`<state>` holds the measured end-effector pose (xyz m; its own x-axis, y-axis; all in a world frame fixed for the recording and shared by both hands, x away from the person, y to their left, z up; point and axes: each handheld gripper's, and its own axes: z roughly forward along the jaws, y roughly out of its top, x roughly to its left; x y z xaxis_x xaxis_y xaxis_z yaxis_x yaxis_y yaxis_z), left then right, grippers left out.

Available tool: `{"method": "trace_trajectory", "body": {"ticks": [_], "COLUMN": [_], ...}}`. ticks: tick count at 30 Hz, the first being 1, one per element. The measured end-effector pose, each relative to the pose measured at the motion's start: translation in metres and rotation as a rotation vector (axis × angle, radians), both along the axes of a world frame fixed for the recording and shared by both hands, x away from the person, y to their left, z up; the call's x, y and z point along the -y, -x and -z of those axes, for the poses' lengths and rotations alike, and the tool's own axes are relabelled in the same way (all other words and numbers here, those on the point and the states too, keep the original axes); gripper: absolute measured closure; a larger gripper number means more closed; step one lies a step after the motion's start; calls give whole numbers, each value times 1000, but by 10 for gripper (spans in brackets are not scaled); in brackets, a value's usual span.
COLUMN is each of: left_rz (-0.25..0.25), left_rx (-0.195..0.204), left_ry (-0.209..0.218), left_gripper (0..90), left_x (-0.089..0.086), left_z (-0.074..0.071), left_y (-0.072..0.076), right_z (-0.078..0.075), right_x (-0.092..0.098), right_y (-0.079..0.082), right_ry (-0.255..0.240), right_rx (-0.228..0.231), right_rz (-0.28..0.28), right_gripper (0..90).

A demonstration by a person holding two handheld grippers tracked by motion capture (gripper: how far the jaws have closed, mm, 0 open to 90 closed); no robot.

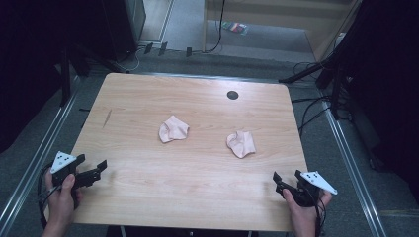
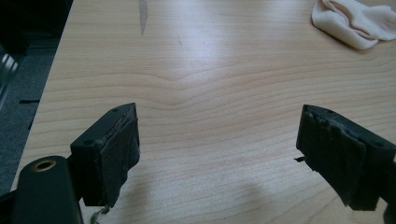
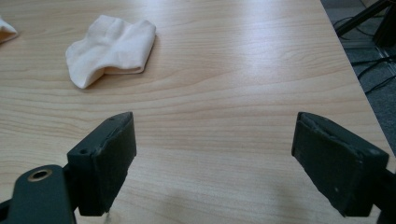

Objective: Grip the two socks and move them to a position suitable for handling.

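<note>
- Socks are lying on the wooden counter (image 1: 148, 197): the left sock (image 1: 173, 129) is sitting near the middle, and the right sock (image 1: 241, 143) is resting to its right and a little nearer, the two well apart.
- Both are pale pink and crumpled, each lying flat on the wood.
- The left tool (image 1: 92, 169) is hovering at the near left corner of the counter, its jaws standing wide and released, nothing between them.
- In the left gripper view the left tool (image 2: 217, 154) is looking across bare wood, with the left sock (image 2: 355, 21) lying far off at the upper right.
- The right tool (image 1: 287, 178) is hovering at the near right corner, likewise released with jaws apart and gripping nothing.
- In the right gripper view the right tool (image 3: 215, 156) is facing the right sock (image 3: 112, 46), which is lying well beyond its jaws at the upper left.
</note>
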<state>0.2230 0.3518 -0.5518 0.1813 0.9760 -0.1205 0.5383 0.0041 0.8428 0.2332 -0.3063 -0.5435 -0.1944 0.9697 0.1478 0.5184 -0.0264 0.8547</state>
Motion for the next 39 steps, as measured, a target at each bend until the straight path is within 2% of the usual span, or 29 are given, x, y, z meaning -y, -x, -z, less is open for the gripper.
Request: {"method": "trace_trajectory", "body": {"ticks": [3, 6, 9, 11, 16, 19, 24, 26, 32, 35, 37, 39], "left_rz": [1, -2, -3, -4, -13, -15, -16, -16, -20, -20, -20, -21], "left_rx": [-1, 1, 1, 0, 3, 2, -1, -2, -1, -2, -2, -2], "left_ry": [-3, 0, -1, -1, -3, -2, 1, 0, 1, 3, 3, 4], "left_gripper": [141, 141, 141, 141, 136, 136, 136, 136, 136, 136, 136, 136], "left_x": [0, 0, 0, 0, 0, -1, -1, -1, -1, -1, -1, -1], "left_z": [0, 0, 0, 0, 0, 0, 0, 0, 0, 0, 0, 0], "left_y": [0, 0, 0, 0, 0, 0, 0, 0, 0, 0, 0, 0], "right_z": [-2, -7, -14, -22, -30, -34, -42, -42, -28, -22, -18, -14], "right_x": [-1, -7, -15, -25, -41, -51, -80, -88, -109, -116, -120, -122], "right_y": [0, -1, -2, -7, -18, -25, -35, -42, -75, -83, -91, -99], "right_ry": [-2, -2, -27, -17, 4, -34, 27, 48, 67, 82, 98, 89], "right_rx": [13, 29, 46, 63, 56, 25, 23, 26, -36, -57, -74, -83], "right_rz": [-6, -38, -56, -59, -49, -67, -128, -139, -157, -157, -146, -125], "right_gripper": [145, 159, 180, 212, 272, 296, 321, 331, 336, 334, 330, 327]}}
